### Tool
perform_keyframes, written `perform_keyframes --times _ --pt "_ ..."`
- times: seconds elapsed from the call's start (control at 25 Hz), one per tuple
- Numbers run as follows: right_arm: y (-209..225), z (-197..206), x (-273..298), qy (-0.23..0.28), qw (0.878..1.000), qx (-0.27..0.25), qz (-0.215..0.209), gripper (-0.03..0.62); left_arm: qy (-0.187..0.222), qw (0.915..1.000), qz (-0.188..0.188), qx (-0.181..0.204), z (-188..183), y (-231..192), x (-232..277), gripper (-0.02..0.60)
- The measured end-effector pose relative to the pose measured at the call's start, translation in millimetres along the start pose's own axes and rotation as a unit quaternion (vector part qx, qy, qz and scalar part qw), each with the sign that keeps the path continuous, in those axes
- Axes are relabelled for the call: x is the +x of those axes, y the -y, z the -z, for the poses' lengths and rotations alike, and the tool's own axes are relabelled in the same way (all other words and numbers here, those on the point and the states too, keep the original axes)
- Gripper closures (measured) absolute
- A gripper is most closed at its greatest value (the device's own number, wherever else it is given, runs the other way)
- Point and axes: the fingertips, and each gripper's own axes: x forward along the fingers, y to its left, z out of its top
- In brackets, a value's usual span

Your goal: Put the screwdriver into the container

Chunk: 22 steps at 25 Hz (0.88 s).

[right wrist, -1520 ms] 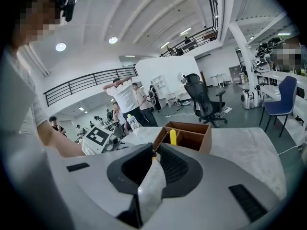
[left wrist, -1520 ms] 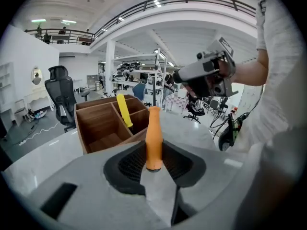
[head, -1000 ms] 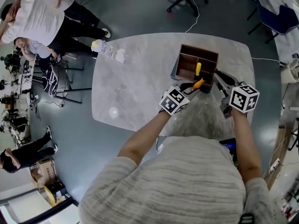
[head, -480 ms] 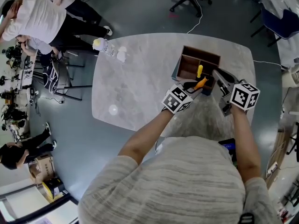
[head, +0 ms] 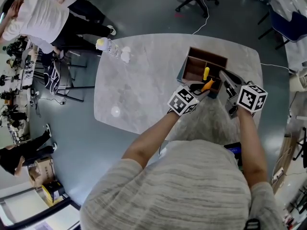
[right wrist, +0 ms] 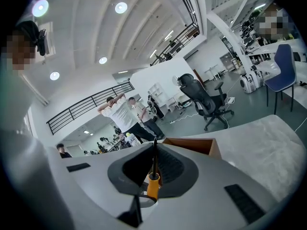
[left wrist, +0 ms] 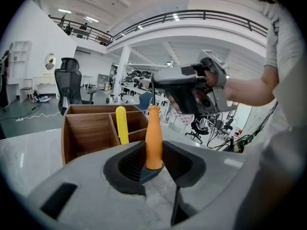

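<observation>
No words, numbers or brand marks are showing legibly. The left gripper's marker cube [head: 183,101] and the right gripper's marker cube [head: 252,98] are displaying only black-and-white square patterns, seemingly codes.

place: big open lab-workshop hall | overhead: upper gallery with black metal railing [left wrist: 192,17], white round column [left wrist: 121,71], round ceiling lamps [right wrist: 121,7] | floor: bare grey floor [head: 144,8], loose white cable [head: 205,16], black swivel office chairs [right wrist: 204,102] | edge: benches crowded with small equipment [head: 14,75], standing people in white shirts [head: 43,13]

Left tool [left wrist: 153,159] clamped; right tool [right wrist: 153,169] clamped; forearms [head: 148,143] extended forward.
</observation>
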Motion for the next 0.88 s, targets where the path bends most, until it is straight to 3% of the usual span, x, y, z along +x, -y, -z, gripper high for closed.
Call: perform_keyframes --times 0.2,0.52,0.68,0.88 --pt "-7.1 -2.0 -1.4 0.005 1.000 -0.015 -0.001 0.580 0.006 1.0000 0.001 0.005 -1.8 1.4 0.8 0.465" --pt "-19.5 -6.6 -4.9 0.004 0.996 -0.089 0.006 0.580 0.017 0.9995 0.008 0.025 -7.1 5.4 5.2 0.463" --pt "-20.4 -11.5 -4.0 0.003 0.994 -0.112 0.010 0.580 0.025 0.9991 0.011 0.031 -10.2 5.9 6.3 0.422" --pt "-20.0 -18.4 -5.5 0.003 0.992 -0.125 0.013 0.580 0.021 0.9993 0.006 0.029 -8.5 4.4 4.4 0.419"
